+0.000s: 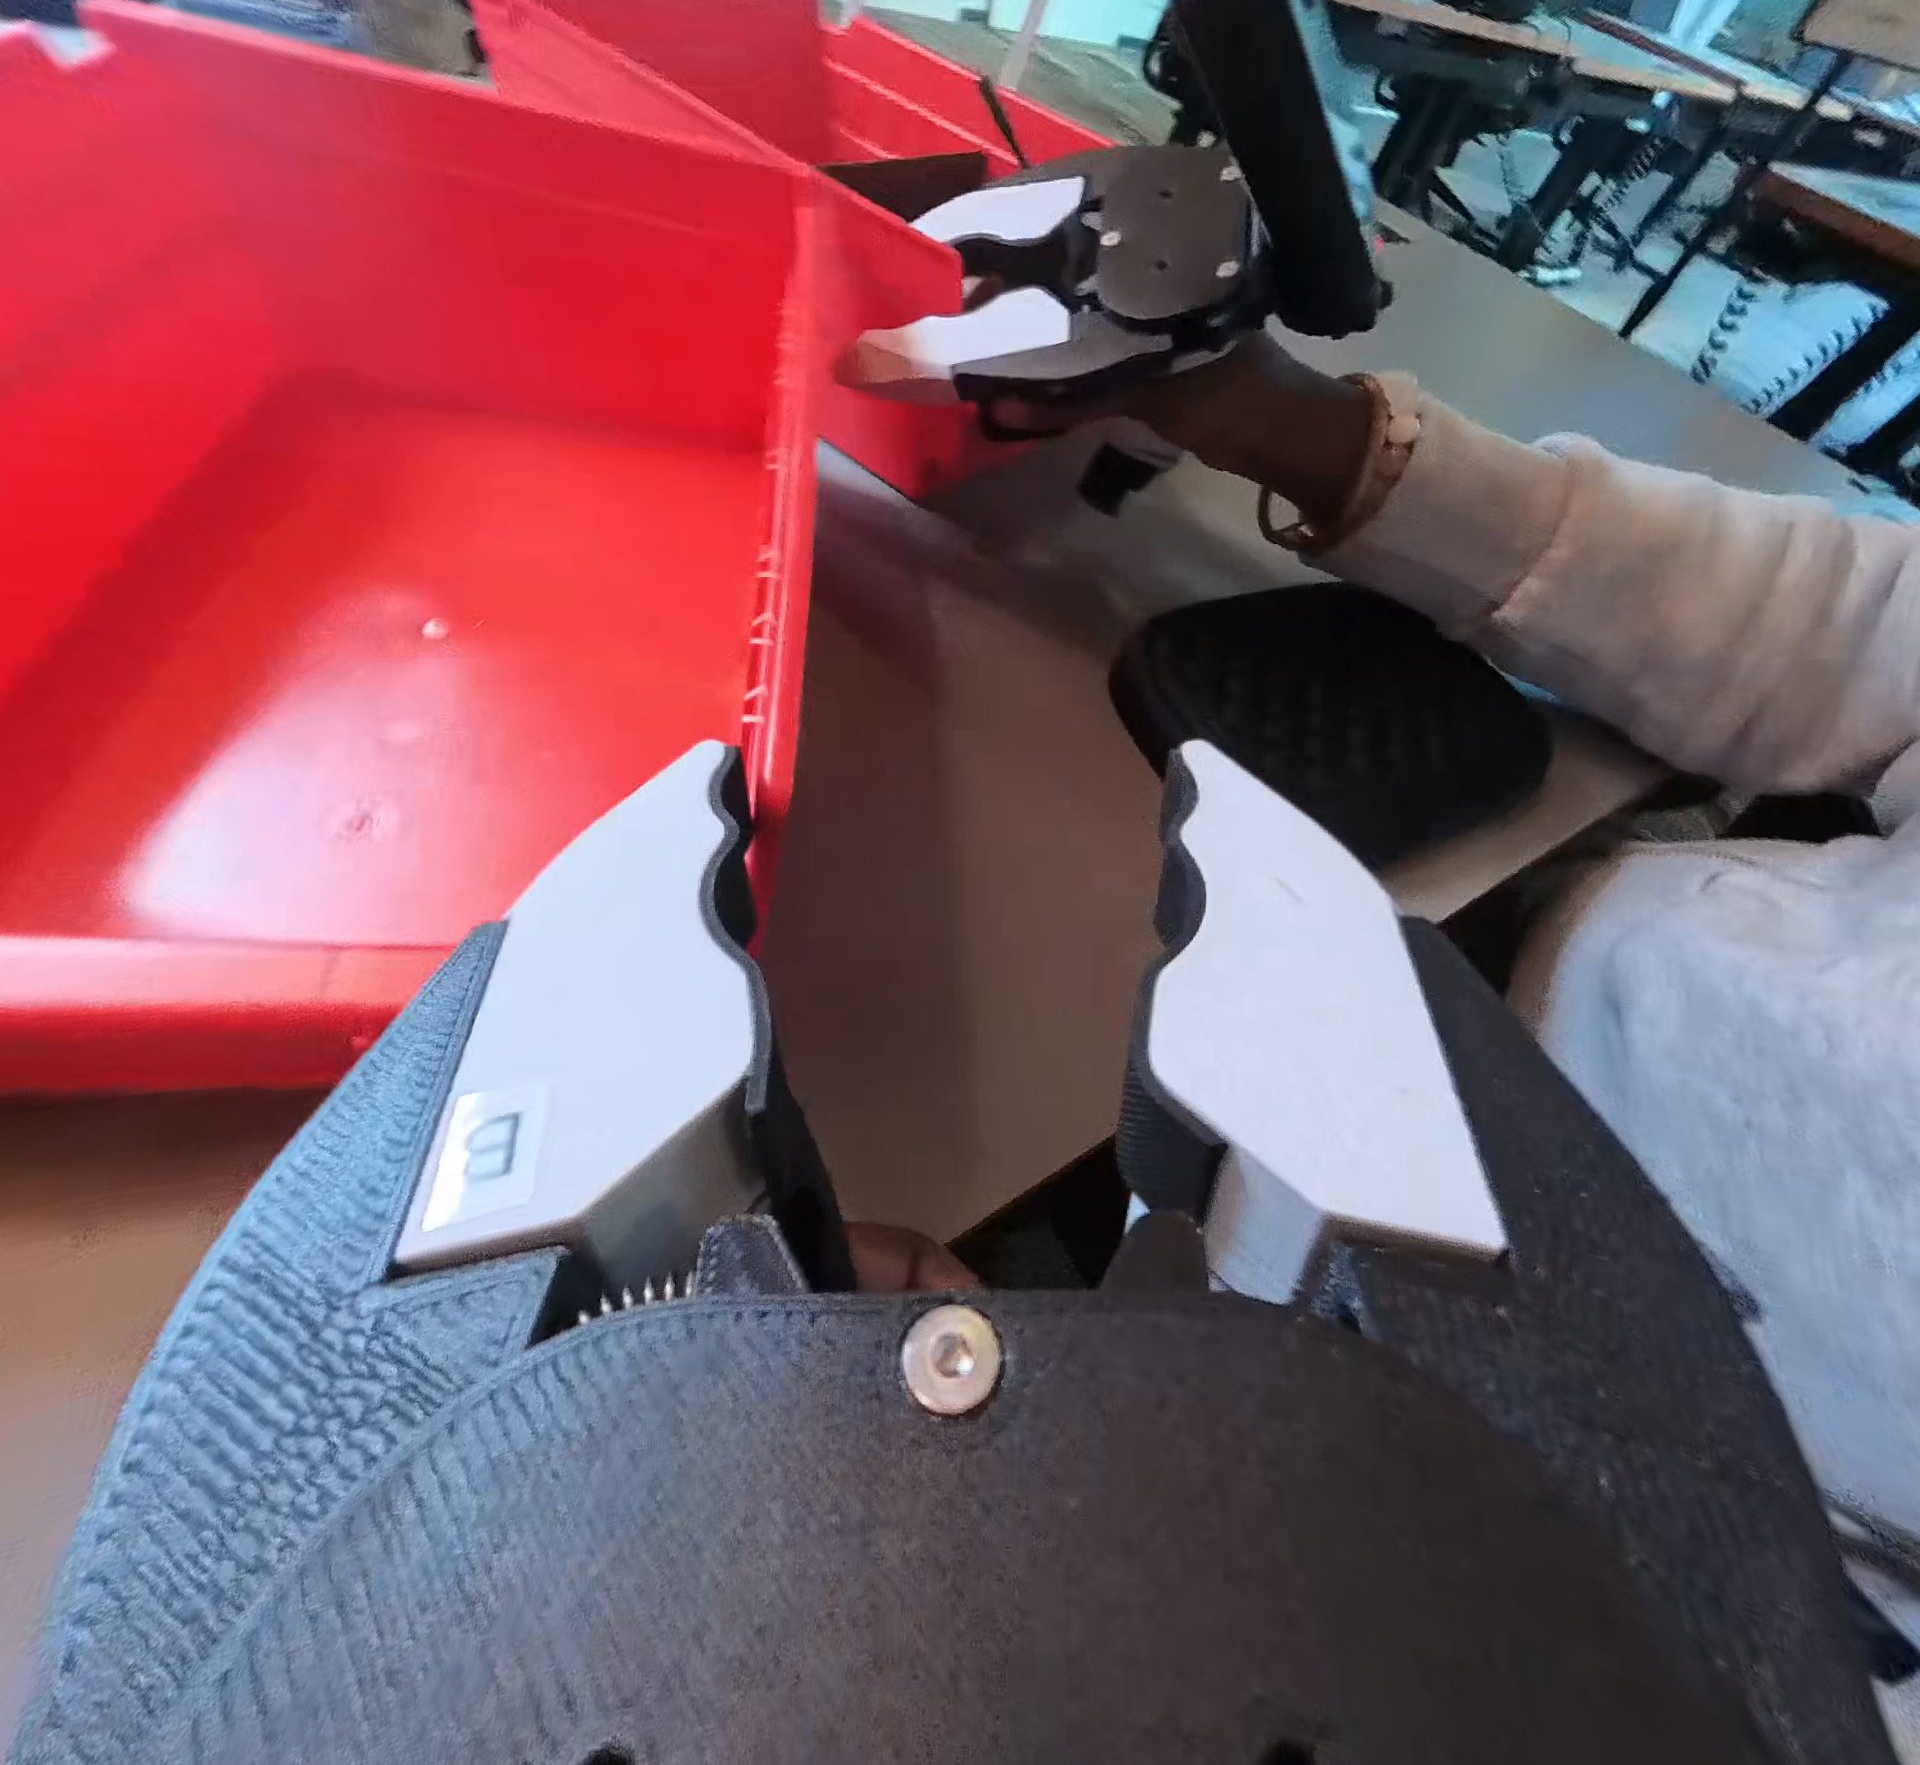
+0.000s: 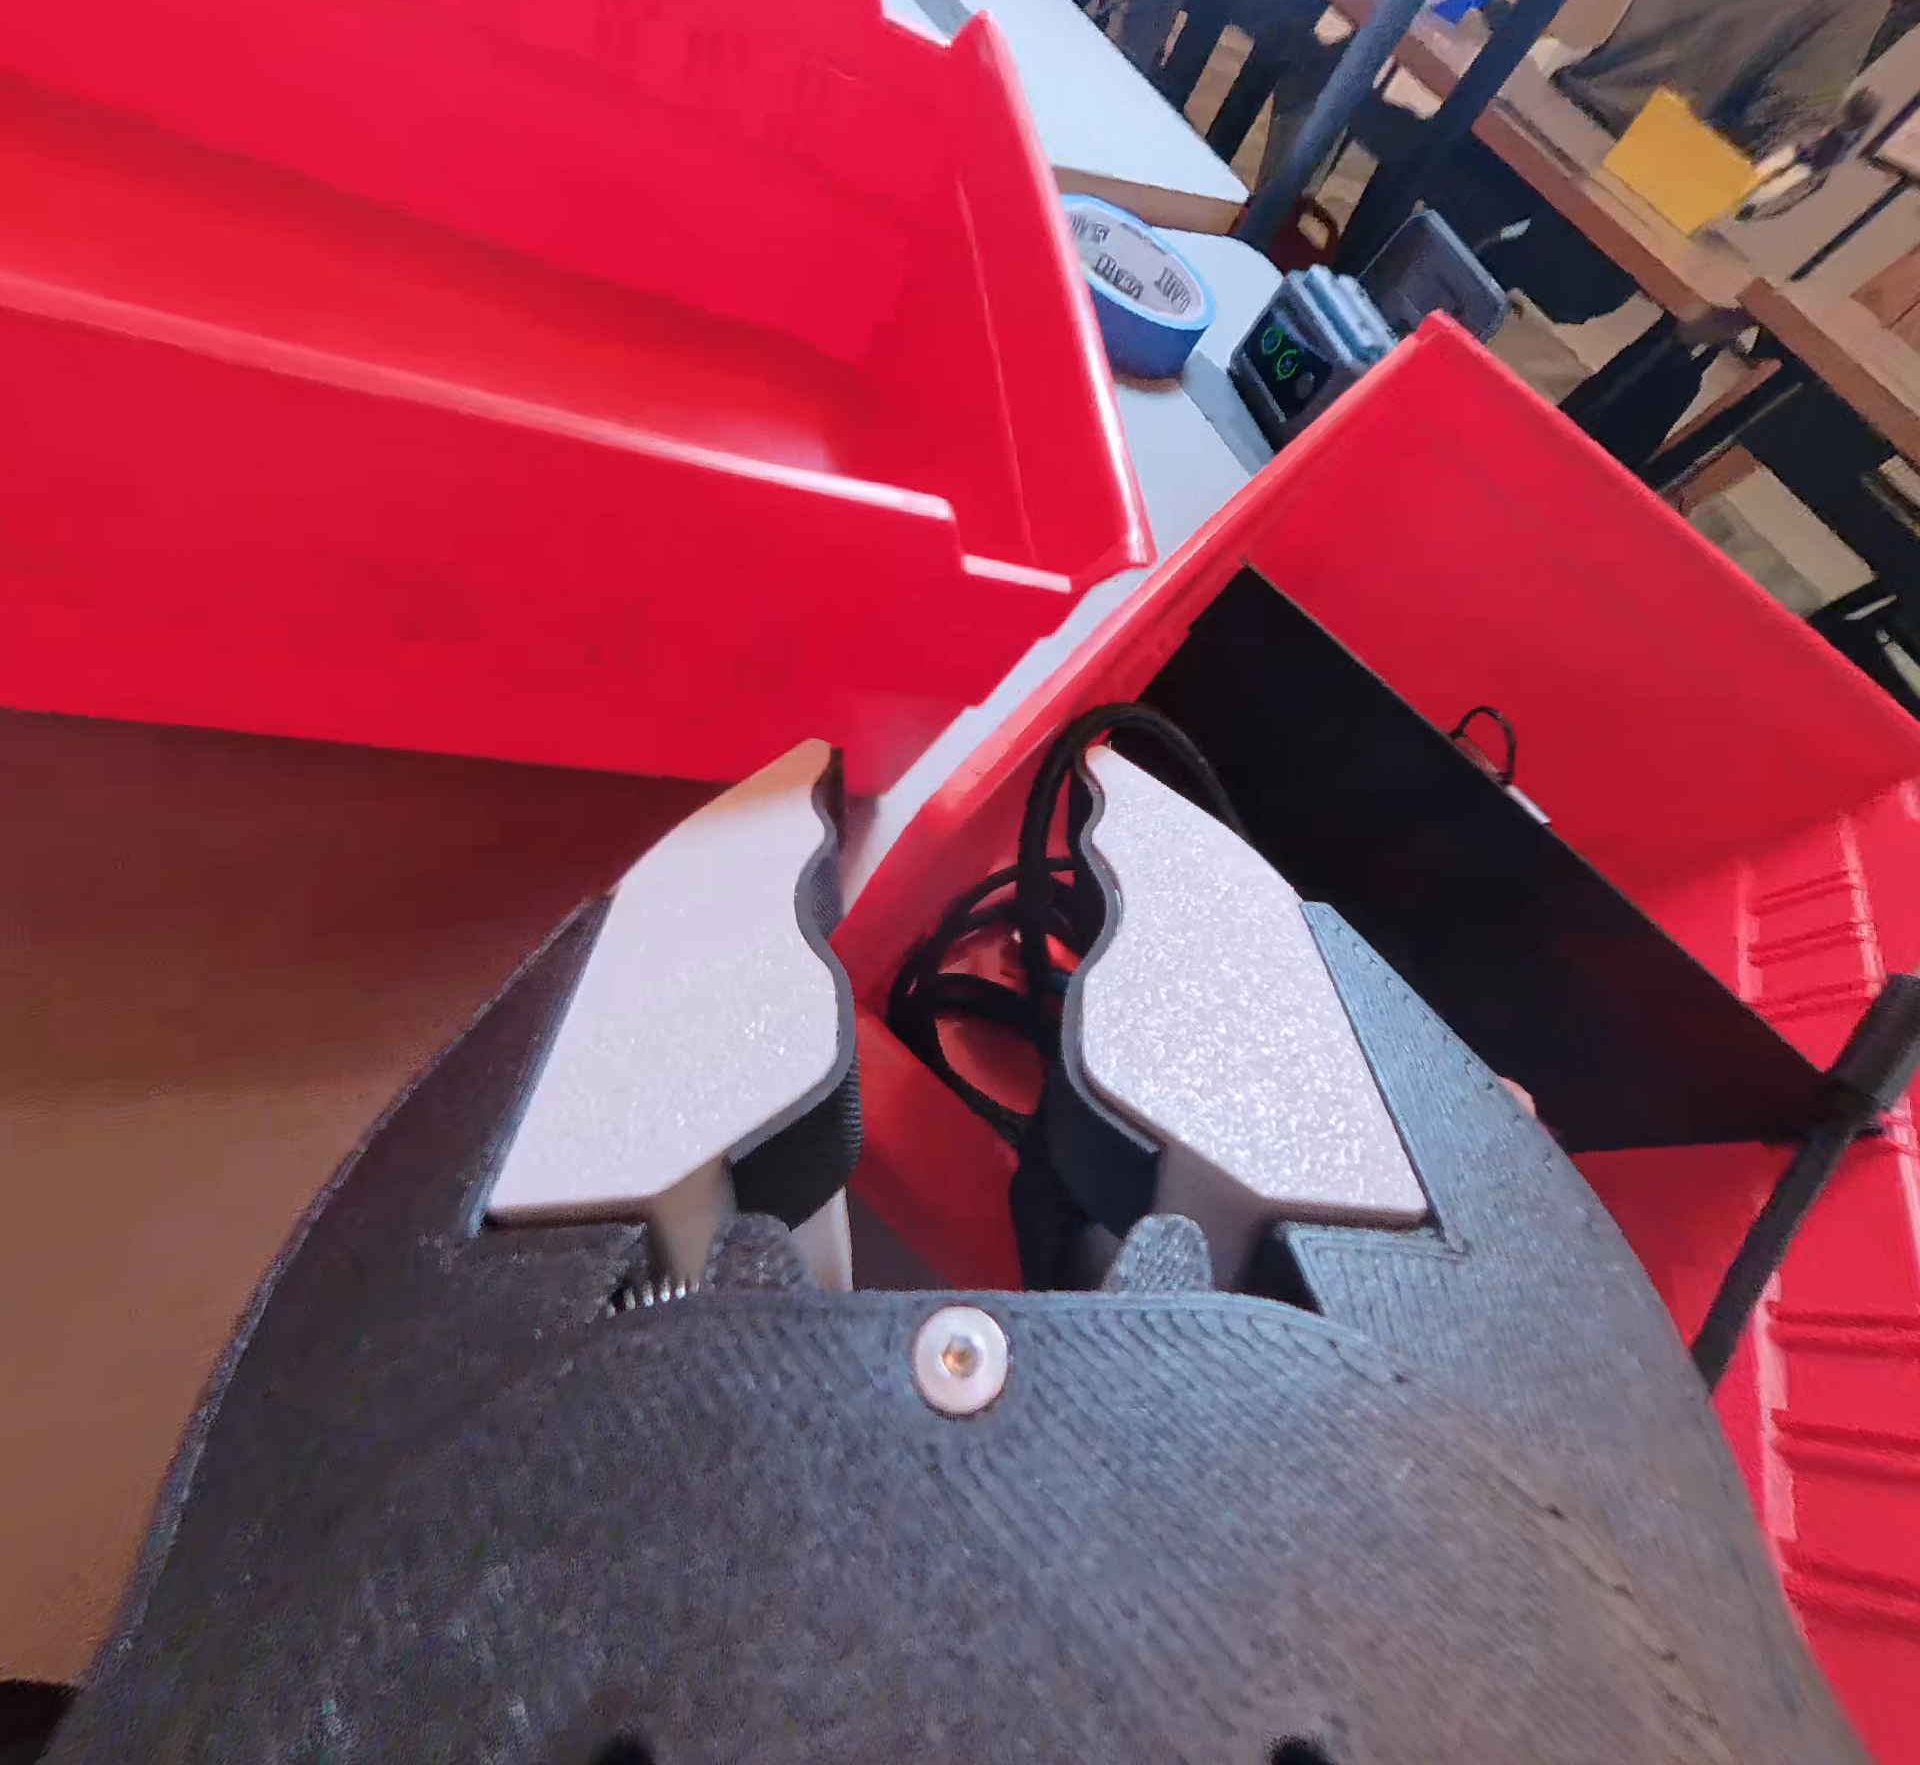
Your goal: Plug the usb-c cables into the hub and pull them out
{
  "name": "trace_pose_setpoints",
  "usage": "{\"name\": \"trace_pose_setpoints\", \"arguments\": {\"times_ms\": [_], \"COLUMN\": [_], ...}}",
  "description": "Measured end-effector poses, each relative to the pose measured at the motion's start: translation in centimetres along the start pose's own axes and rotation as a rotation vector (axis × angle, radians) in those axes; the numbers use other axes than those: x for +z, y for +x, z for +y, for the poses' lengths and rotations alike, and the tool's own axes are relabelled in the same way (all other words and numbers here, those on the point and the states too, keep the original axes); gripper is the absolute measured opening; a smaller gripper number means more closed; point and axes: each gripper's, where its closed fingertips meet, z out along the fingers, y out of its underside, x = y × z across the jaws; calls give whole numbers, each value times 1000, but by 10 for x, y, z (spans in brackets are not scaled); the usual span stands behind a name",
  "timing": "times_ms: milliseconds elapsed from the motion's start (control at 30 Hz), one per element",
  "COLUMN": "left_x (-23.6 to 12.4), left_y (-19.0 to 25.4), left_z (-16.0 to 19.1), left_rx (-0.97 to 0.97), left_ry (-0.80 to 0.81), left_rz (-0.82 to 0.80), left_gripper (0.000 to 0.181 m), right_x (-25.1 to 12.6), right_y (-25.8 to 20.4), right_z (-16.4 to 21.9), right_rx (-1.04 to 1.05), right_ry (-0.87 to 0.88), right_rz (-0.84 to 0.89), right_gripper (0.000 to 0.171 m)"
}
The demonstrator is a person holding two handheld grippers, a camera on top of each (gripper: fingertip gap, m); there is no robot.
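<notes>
Large red bin (image 1: 364, 468): fills the left of the left wrist view, lying on the brown table (image 1: 935, 884); its floor is bare, with a few small marks.
Left gripper (image 1: 951, 874): jaws spread wide with nothing between them; the left finger (image 1: 613, 988) overlaps the near right corner of the large red bin, the right finger (image 1: 1299, 988) lies over the table edge.
Black mesh pad (image 1: 1340, 707): a chair part beyond the right finger, just past the table edge.
Right gripper, far off (image 1: 935, 292): seen in the left wrist view to the right of the large red bin, held by a hand (image 1: 1257, 406) in a pale sleeve (image 1: 1662, 614); its grey fingers straddle the wall of a second red bin (image 1: 904, 427).
Stacked red bins (image 2: 468, 365): take up the left of the right wrist view.
Right gripper, own view (image 2: 961, 790): jaws parted, clamping nothing; the left finger (image 2: 717, 967) is outside the near wall of the second red bin (image 2: 1558, 624), the right finger (image 2: 1216, 967) inside it.
USB-C cables (image 2: 1029, 915): a black bundle in the near corner of the second red bin, between the fingers and against the right one.
Hub: cannot be made out.
Black divider (image 2: 1455, 884): stands across the second red bin, right of the cables.
Blue tape roll (image 2: 1143, 292): on the pale table beyond the bins.
Small black device (image 2: 1299, 354): just right of the tape, with green lights on its face.
</notes>
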Motion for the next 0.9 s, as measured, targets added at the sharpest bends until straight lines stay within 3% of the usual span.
{"name": "trace_pose_setpoints", "arguments": {"times_ms": [100, 200, 333, 367, 500, 600, 767, 833, 900], "left_x": [-4, -17, 7, 20, 43, 33, -28, -22, -1], "left_y": [11, -20, 24, 32, 70, 44, -47, -56, -56], "left_z": [-13, -14, -4, -3, -5, -22, -48, -33, -2], "left_rx": [50, 8, -17, 9, 70, 88, 76, -69, -155], "left_ry": [58, 68, 1, -20, -79, -30, 127, 88, -84], "left_rz": [33, -167, 118, 143, 317, 86, -570, -537, -454], "left_gripper": [68, 69, 71, 79, 67, 67, 74, 81, 84], "right_x": [-18, -52, -93, -99, -112, -128, -122, -109, -98], "right_y": [12, 19, 18, 13, -14, -32, -76, -88, -96], "right_z": [-10, -31, -60, -64, -66, -55, -26, -17, -6], "right_rx": [4, 92, 147, 153, 190, 295, 519, 502, 478], "right_ry": [131, 303, 498, 523, 539, 527, 345, 224, 111], "right_rz": [93, 173, 232, 224, 151, 59, -206, -254, -270], "right_gripper": [48, 64, 76, 77, 78, 70, 78, 81, 63]}}
